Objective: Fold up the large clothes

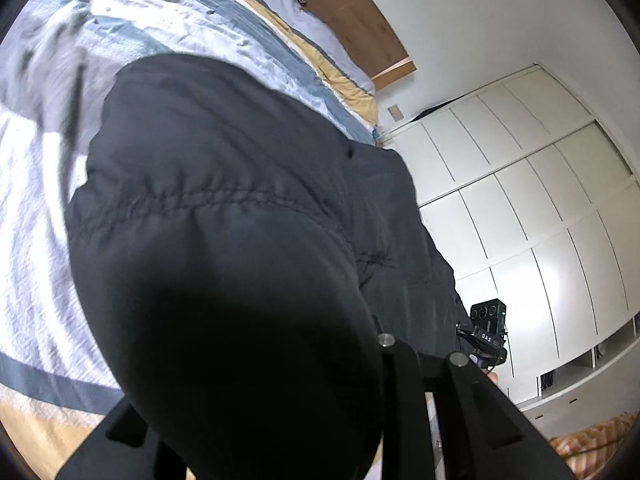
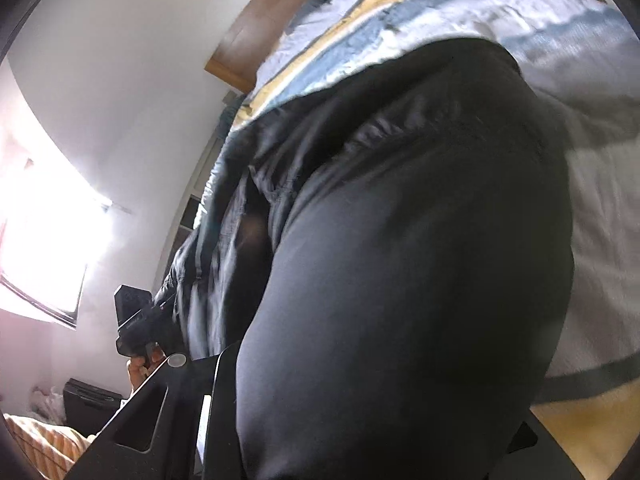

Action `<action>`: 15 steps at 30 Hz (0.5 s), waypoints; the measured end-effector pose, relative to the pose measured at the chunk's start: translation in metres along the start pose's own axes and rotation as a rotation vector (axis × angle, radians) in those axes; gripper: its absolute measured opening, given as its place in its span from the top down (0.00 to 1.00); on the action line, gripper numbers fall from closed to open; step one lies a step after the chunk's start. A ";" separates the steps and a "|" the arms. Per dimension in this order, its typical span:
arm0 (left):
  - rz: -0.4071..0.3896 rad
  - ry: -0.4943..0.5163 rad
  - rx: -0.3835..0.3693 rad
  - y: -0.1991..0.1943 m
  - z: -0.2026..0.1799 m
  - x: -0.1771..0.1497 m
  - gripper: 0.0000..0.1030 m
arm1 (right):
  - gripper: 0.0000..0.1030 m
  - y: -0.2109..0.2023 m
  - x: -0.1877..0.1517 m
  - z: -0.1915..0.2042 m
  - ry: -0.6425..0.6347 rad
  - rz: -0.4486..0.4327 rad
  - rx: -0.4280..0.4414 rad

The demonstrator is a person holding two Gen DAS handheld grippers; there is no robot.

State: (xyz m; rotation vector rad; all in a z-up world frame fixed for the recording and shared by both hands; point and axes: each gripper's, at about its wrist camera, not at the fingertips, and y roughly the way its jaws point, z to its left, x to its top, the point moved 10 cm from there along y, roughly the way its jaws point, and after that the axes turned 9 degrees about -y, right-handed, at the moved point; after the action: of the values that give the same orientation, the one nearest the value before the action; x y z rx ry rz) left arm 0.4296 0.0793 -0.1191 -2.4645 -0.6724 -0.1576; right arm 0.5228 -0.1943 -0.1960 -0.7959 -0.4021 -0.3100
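A large black padded jacket [image 1: 224,216] fills the middle of both wrist views and hangs lifted above the bed; it also shows in the right wrist view [image 2: 420,240]. My left gripper [image 1: 320,420] is shut on a bulge of the jacket's fabric, which drapes over and hides its fingertips. My right gripper [image 2: 320,420] is shut on another edge of the same jacket, its fingertips also buried in cloth. The right gripper's body [image 1: 488,336] shows in the left wrist view beyond the jacket. The left gripper's body [image 2: 134,320] shows in the right wrist view.
The bed has a striped quilt [image 1: 48,240] in white, blue, grey and yellow, with a wooden headboard [image 1: 348,12]. White wardrobe doors [image 1: 532,208] stand to the right. A bright window [image 2: 44,232] is on the other side. An orange striped cloth [image 2: 44,440] lies low.
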 end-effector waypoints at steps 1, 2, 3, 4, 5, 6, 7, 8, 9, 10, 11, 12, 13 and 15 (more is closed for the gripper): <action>-0.001 0.011 0.007 0.001 0.003 0.001 0.78 | 0.71 -0.003 -0.005 -0.006 -0.005 0.000 0.002; 0.000 0.025 0.015 -0.008 0.015 -0.005 0.76 | 0.69 -0.003 -0.003 -0.013 -0.008 0.002 0.002; 0.001 0.035 0.022 -0.009 0.025 -0.005 0.72 | 0.65 -0.004 -0.003 -0.020 -0.010 0.007 0.003; 0.002 0.042 0.031 -0.011 0.034 -0.005 0.69 | 0.63 -0.002 -0.006 -0.028 -0.011 0.012 0.004; 0.001 0.051 0.048 -0.009 0.042 -0.004 0.63 | 0.59 0.001 -0.007 -0.032 -0.010 0.015 0.003; 0.003 0.064 0.070 -0.008 0.051 -0.003 0.57 | 0.55 0.003 -0.006 -0.043 -0.005 0.015 0.005; 0.003 0.074 0.077 -0.010 0.058 -0.003 0.56 | 0.53 0.003 -0.005 -0.050 0.005 0.008 0.016; -0.002 0.088 0.070 -0.010 0.062 -0.003 0.53 | 0.50 -0.002 -0.009 -0.055 0.010 -0.001 0.028; -0.007 0.096 0.061 -0.005 0.057 0.003 0.51 | 0.48 -0.001 -0.011 -0.060 0.004 -0.017 0.040; -0.012 0.104 0.052 -0.004 0.057 0.002 0.51 | 0.47 -0.003 -0.020 -0.061 -0.003 -0.028 0.047; -0.021 0.116 0.039 -0.005 0.059 0.002 0.49 | 0.45 -0.001 -0.020 -0.064 -0.009 -0.037 0.054; -0.028 0.123 0.032 -0.002 0.061 0.003 0.48 | 0.44 0.001 -0.021 -0.066 -0.014 -0.052 0.066; -0.035 0.128 0.025 0.002 0.061 0.004 0.47 | 0.43 -0.005 -0.029 -0.074 -0.019 -0.062 0.073; -0.053 0.139 0.018 0.004 0.065 0.004 0.43 | 0.39 -0.008 -0.040 -0.084 -0.031 -0.080 0.082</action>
State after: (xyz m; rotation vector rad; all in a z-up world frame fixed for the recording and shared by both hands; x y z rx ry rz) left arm 0.4326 0.1141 -0.1742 -2.3938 -0.6757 -0.3389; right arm 0.5034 -0.2566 -0.2624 -0.7061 -0.4736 -0.3534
